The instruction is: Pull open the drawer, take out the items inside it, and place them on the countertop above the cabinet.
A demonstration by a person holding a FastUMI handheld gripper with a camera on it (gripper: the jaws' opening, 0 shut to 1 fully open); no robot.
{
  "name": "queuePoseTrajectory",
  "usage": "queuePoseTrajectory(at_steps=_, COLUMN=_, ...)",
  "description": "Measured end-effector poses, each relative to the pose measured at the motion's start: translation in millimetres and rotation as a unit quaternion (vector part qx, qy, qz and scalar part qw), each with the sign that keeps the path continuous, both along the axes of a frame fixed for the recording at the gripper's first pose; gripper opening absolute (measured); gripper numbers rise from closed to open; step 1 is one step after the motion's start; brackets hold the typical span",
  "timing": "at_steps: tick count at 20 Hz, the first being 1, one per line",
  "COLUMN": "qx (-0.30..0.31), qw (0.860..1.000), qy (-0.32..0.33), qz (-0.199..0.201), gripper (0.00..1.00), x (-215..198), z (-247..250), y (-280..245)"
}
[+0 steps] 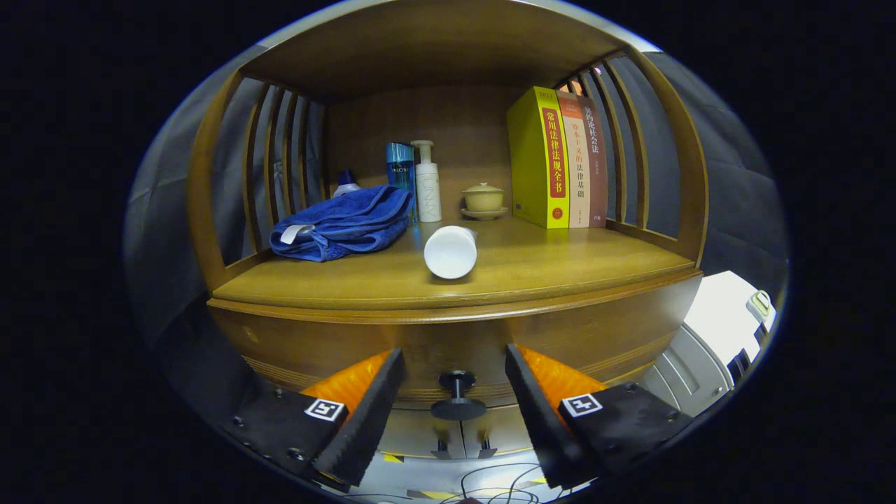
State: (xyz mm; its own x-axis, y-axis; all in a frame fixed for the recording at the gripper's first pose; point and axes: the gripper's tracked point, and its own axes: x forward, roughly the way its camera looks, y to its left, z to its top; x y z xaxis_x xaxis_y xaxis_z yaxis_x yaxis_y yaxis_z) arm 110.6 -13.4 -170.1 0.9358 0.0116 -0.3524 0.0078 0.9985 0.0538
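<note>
The gripper (pixel 453 409) jaws stand released, the drawer (pixel 455 350) knob (pixel 456 399) between them, seemingly untouched. Beyond them on the desk (pixel 560 269) lies 1 white bottle (pixel 450 251).

The blue towel (pixel 344 222) hides most of a small bottle (pixel 346 183) behind it; just the cap and shoulder show. It also covers the lower part of the blue bottle (pixel 400 166). The books (pixel 556 159) stand close together, so only the spines of the two behind the yellow one are visible. The drawer (pixel 448 350) front is partly covered by the tool (pixel 453 413), and what lies inside the drawer is hidden. The tool's fingers (pixel 371 413) stand apart on both sides of the knob (pixel 457 399), not touching it.
</note>
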Motion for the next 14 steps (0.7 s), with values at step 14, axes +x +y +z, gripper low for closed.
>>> queuePoseTrajectory(at_steps=14, qx=0.014, qw=0.994, qy=-0.106, qz=-0.017, gripper=0.97, x=-108.6, z=119.3, y=-35.5)
